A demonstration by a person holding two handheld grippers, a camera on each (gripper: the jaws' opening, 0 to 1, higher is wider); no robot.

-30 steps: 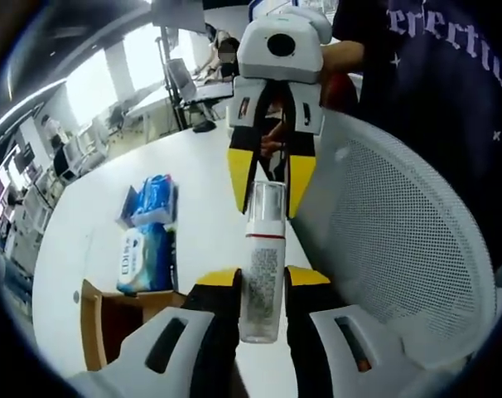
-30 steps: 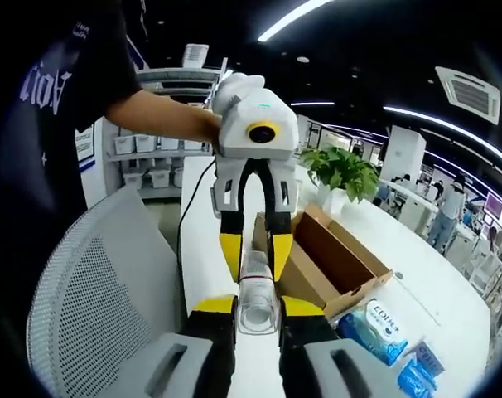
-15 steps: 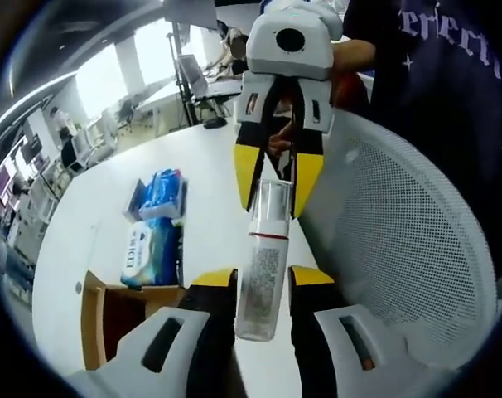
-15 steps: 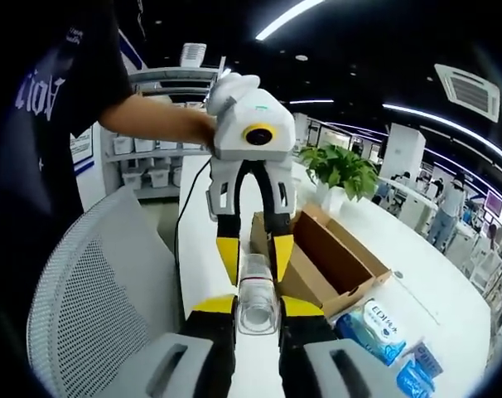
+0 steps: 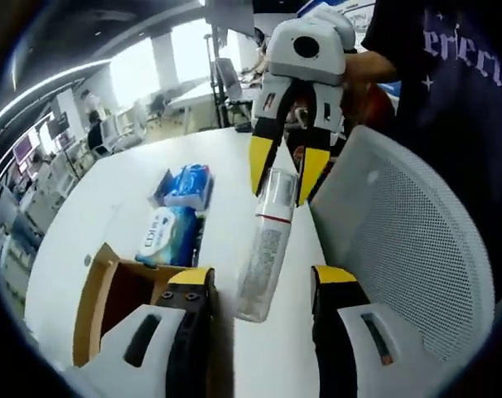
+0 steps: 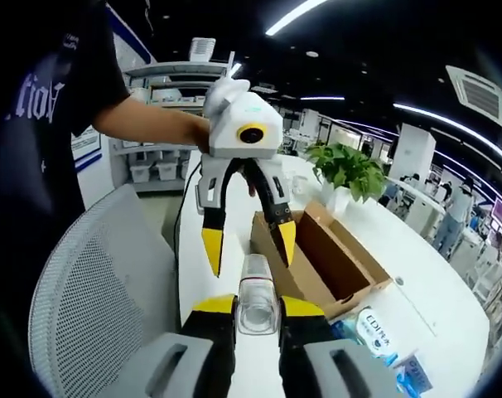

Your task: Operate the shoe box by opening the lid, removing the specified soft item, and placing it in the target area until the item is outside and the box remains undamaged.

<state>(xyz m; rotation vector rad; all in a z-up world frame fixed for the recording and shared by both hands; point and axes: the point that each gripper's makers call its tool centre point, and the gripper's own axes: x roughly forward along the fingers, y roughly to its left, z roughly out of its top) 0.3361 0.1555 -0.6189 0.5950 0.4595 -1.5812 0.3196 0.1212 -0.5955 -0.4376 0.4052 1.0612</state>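
Right gripper [image 6: 257,305] pinching the bottle [image 5: 266,249] above the table edge [image 5: 317,249], left gripper [image 5: 259,286] spread wide, clear of it.

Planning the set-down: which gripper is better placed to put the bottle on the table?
Right. The right gripper is shut on the bottle, while the left gripper has its jaws spread wide, clear of it. The table lies below.

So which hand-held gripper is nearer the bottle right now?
Right. The right hand-held gripper is shut on the bottle at its cap end; the left hand-held gripper is open, its jaws spread either side of the bottle's base.
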